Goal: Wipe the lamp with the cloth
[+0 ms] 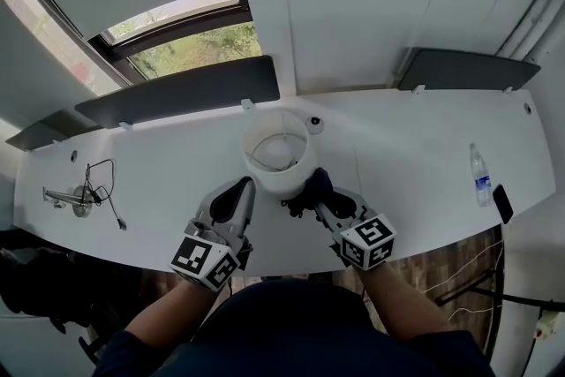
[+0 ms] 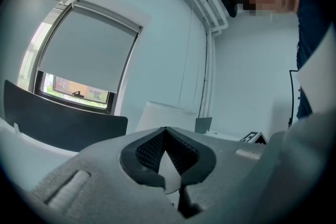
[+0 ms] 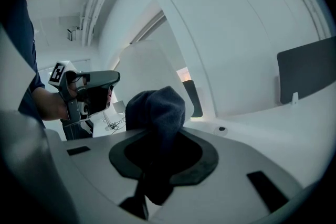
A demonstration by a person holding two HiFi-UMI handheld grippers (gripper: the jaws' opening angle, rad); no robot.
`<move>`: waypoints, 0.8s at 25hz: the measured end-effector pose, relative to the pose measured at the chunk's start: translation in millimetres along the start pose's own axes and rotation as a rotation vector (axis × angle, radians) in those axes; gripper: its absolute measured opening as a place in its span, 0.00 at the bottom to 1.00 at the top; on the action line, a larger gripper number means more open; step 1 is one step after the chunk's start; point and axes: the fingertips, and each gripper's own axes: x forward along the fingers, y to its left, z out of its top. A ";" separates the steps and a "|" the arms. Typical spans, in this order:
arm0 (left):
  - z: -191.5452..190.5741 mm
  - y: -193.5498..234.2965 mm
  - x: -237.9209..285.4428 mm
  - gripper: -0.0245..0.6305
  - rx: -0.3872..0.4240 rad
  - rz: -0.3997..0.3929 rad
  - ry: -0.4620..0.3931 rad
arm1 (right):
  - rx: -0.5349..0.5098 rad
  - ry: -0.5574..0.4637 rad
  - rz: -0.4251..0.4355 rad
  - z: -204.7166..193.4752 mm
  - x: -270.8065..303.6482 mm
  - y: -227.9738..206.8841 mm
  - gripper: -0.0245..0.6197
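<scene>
Right now the lamp (image 1: 280,177), a white drum-shaped shade seen from above, stands on the white desk (image 1: 415,146) near the middle of its front edge. Both grippers sit close under it in the head view. The left gripper (image 1: 243,190) is at about 7 o'clock from the shade, with its tips just beside the wall. The right gripper (image 1: 323,199) is at about 5 o'clock.

The right gripper's jaws are clamped on the cloth (image 1: 306,192), a dark bundle that bulges out past the tips. It lies against the shade's lower right side, though actual contact cannot be made out. In the right gripper view the cloth (image 3: 157,110) fills the gap between the jaws, and the lamp (image 3: 143,65) rises pale directly behind it at 12 o'clock.

In the left gripper view the jaws meet at their tips and nothing is visibly gripped between them. The lamp (image 2: 160,115) shows just beyond them at 12 o'clock.

A clear bottle (image 1: 479,175) lies on the desk well apart from the lamp at 3 o'clock, with a dark phone (image 1: 502,203) just beside it. A looped black cable (image 1: 101,185) lies far off at 9 o'clock.
</scene>
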 end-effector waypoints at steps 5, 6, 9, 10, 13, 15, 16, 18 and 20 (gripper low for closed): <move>3.8 2.0 -0.6 0.04 -0.002 0.010 -0.022 | -0.046 -0.040 0.026 35.0 -9.7 8.5 0.17; 4.3 2.4 -1.1 0.04 -0.001 0.012 -0.026 | -0.059 -0.048 0.032 42.8 -11.7 10.9 0.17; 3.9 2.9 -2.4 0.04 -0.014 0.022 -0.039 | -0.099 -0.081 0.056 69.0 -17.6 19.3 0.17; 4.0 2.9 -2.6 0.04 -0.016 0.025 -0.043 | -0.111 -0.094 0.065 78.4 -19.6 22.3 0.17; 3.9 1.9 -3.1 0.04 -0.023 0.034 -0.047 | -0.137 -0.132 0.097 104.8 -25.0 32.3 0.17; 4.7 0.7 -3.4 0.04 -0.024 0.039 -0.051 | -0.148 -0.152 0.119 119.1 -27.8 38.3 0.17; 5.8 0.3 -3.3 0.04 -0.020 0.041 -0.054 | -0.152 -0.161 0.129 125.5 -28.8 40.5 0.17; 6.9 0.1 -3.4 0.04 -0.017 0.049 -0.059 | -0.162 -0.179 0.148 135.6 -29.5 42.3 0.17; 5.2 0.9 -3.6 0.04 -0.023 0.061 -0.060 | -0.171 -0.187 0.159 139.4 -27.5 38.6 0.17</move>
